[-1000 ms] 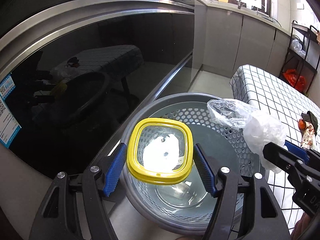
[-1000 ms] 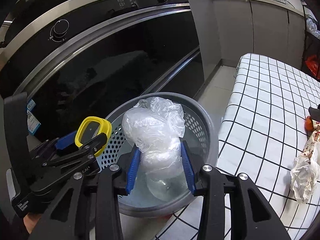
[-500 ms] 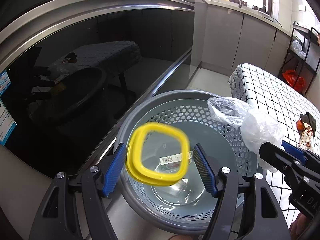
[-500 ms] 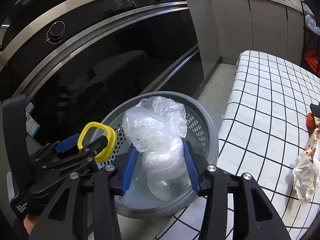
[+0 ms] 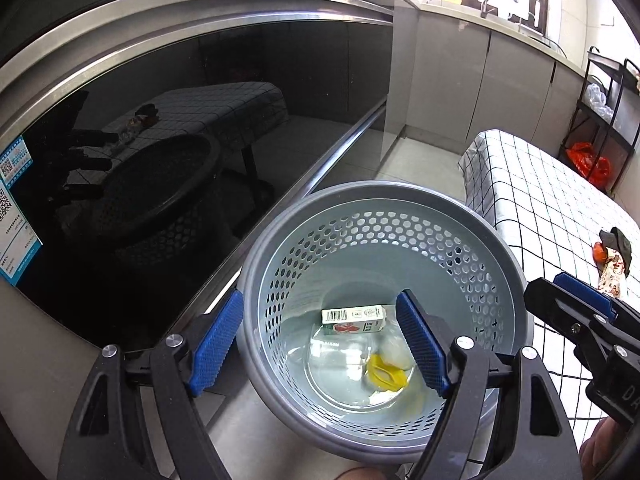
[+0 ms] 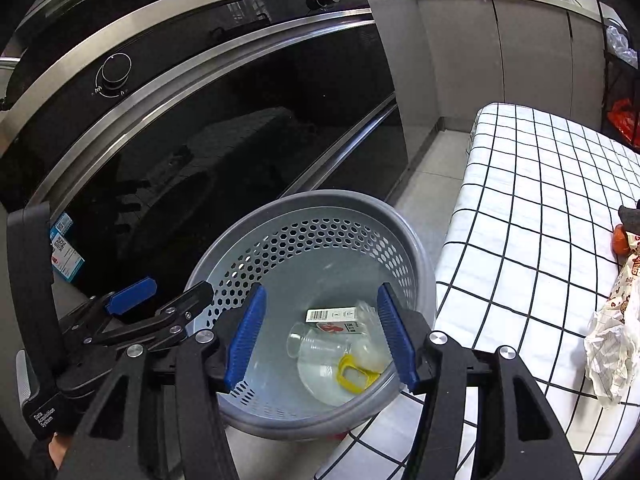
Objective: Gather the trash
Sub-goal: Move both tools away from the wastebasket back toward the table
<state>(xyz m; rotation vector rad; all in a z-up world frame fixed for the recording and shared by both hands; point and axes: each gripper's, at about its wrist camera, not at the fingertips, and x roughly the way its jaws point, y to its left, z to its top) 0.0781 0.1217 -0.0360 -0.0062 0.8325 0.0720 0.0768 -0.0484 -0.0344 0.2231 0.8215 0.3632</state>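
A grey perforated trash basket (image 5: 496,240) (image 6: 416,252) stands on the floor beside the table. In it lie a yellow-rimmed lid (image 5: 386,374) (image 6: 354,376), a small white carton (image 5: 354,320) (image 6: 334,319), a clear plastic container (image 5: 340,364) (image 6: 320,354) and a clear plastic bag (image 6: 372,348). My left gripper (image 5: 320,344) is open and empty above the basket's near rim. My right gripper (image 6: 322,338) is open and empty above the basket; it also shows in the left wrist view (image 5: 580,312).
A black glass oven front (image 5: 180,140) rises to the left of the basket. A checked tablecloth table (image 6: 540,200) lies to the right, with a crumpled paper wrapper (image 6: 616,340) and an orange item (image 6: 620,238) on it. A rack with a red bag (image 5: 588,160) stands behind.
The left gripper let go of the yellow lid and the right let go of the plastic bag. Both dropped into the basket, and both grippers opened wider.
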